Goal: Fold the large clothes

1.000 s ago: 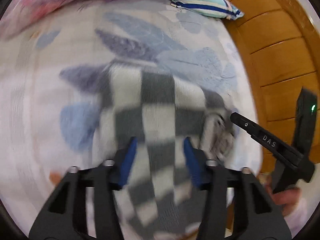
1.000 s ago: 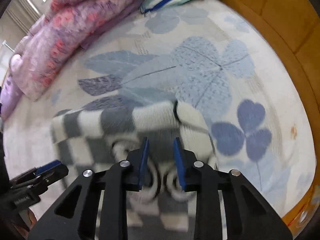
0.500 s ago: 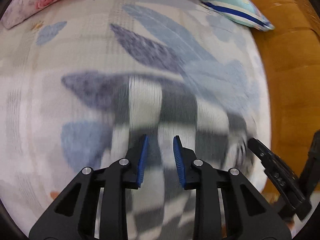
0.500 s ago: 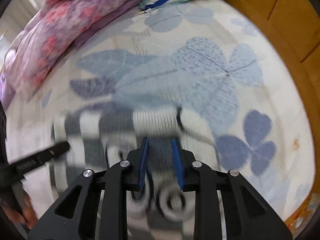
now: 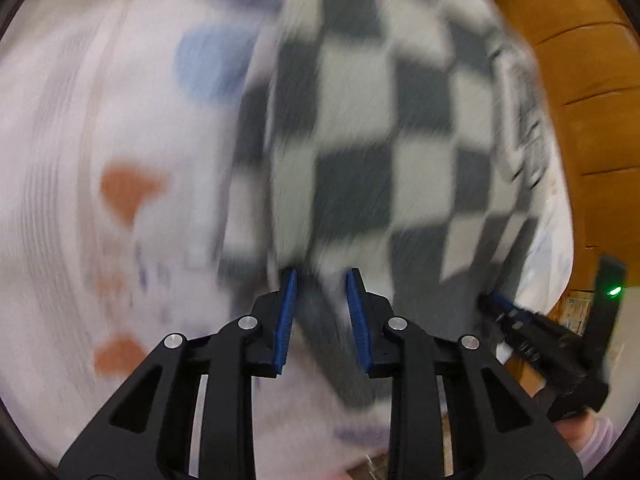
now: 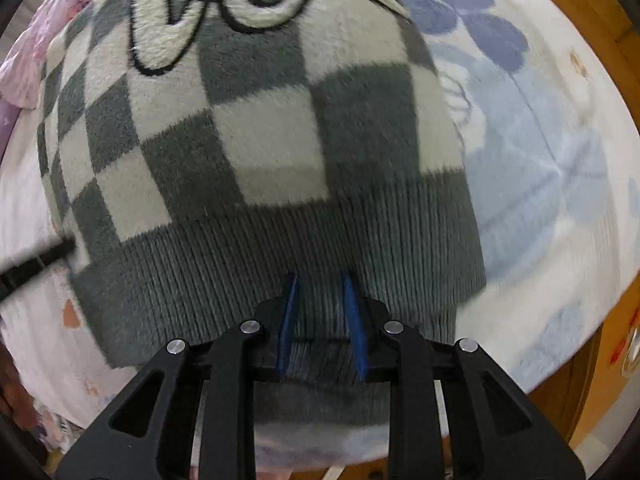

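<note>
Checked fleece sweater (image 6: pixel 256 136) spread on the bed (image 6: pixel 540 160), ribbed hem toward the cameras. Looks thick, soft, limp and light; likely to sag and drag, so the firmer ribbed hem is the place to grip. Right hand-held gripper (image 6: pixel 320 312) pinches that hem between narrowed pads. Left hand-held gripper (image 5: pixel 320 308) is narrowed around cloth (left view heavily blurred; true pinch uncertain). Floral bedsheet, pink quilt (image 6: pixel 24 52) behind, wooden bed frame (image 5: pixel 592 120) alongside.

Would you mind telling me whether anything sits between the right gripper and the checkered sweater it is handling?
Nothing visible does. The right gripper has its blue pads directly on the ribbed hem of the checkered sweater, with fabric between them. The bedsheet beside it shows no other object.
</note>
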Available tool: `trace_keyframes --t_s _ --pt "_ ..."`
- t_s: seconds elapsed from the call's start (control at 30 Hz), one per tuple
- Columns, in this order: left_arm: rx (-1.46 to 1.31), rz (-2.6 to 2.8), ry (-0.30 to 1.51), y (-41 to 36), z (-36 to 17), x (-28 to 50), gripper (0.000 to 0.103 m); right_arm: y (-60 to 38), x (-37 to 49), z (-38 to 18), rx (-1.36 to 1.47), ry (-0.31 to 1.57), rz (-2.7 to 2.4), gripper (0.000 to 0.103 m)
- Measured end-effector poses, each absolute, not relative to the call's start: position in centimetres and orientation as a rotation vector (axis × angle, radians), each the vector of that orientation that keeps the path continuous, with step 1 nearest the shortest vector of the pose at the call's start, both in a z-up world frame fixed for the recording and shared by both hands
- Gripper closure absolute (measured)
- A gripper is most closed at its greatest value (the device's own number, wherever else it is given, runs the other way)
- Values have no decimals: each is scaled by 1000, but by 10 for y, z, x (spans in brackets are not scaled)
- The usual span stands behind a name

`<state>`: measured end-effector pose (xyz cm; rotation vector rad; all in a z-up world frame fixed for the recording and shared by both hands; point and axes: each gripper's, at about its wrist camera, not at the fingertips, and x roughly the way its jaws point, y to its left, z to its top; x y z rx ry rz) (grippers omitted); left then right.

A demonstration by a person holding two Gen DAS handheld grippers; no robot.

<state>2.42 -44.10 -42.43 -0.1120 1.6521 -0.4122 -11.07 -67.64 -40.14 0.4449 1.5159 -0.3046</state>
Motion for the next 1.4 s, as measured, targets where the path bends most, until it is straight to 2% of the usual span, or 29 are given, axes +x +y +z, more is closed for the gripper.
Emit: trace_keyframes --t_s 0.07,0.13,0.2,0.3,0.37,0.6,0.63,0.67,0.7,0.73,0.77,0.83,0.93,1.03,1.1,1.23,1.4 --pt "-135 -381 1722 -441 -419 17 76 -676 -99 -387 502 1560 -287 79" --pt "-102 -424 1702 -451 -405 12 75 -670 -89 -367 540 1513 -220 79" --pt "-14 -478 1651 -468 -399 5 74 -654 -79 -378 557 1598 -165 79" --pt "93 -462 1683 -480 -435 1 62 -637 -70 -419 537 1647 -151 79" --pt "3 -457 1695 -470 -444 5 57 -634 -67 -420 536 1658 -184 79" --pt "43 -365 1698 -470 -398 16 56 -633 -70 -362 587 1584 -203 77" --pt "30 -350 1699 -469 -391 17 55 -633 -69 -349 567 1559 -216 75" --pt "22 -335 1696 -468 -383 16 48 -634 -69 -340 550 1543 -227 65" --pt "27 -313 1683 -469 -371 17 44 -633 -70 -329 532 1520 -240 45" --pt "40 -309 1667 -467 -361 16 39 -633 -69 -315 521 1493 -252 35" --pt "56 -312 1648 -469 -352 16 38 -635 -73 -307 518 1470 -262 24" --pt "87 -323 1606 -471 -330 16 37 -642 -68 -282 510 1412 -284 23" --pt "149 -328 1547 -488 -296 21 21 -639 -72 -254 483 1363 -304 21" --pt "193 -342 1479 -497 -264 29 21 -636 -69 -223 449 1299 -302 21" --pt "212 -348 1430 -500 -239 28 19 -639 -68 -206 444 1261 -307 14" --pt "205 -354 1311 -487 -183 25 14 -634 -68 -169 439 1176 -324 13" --pt "152 -397 1250 -459 -137 10 14 -616 -84 -126 374 1122 -377 11"
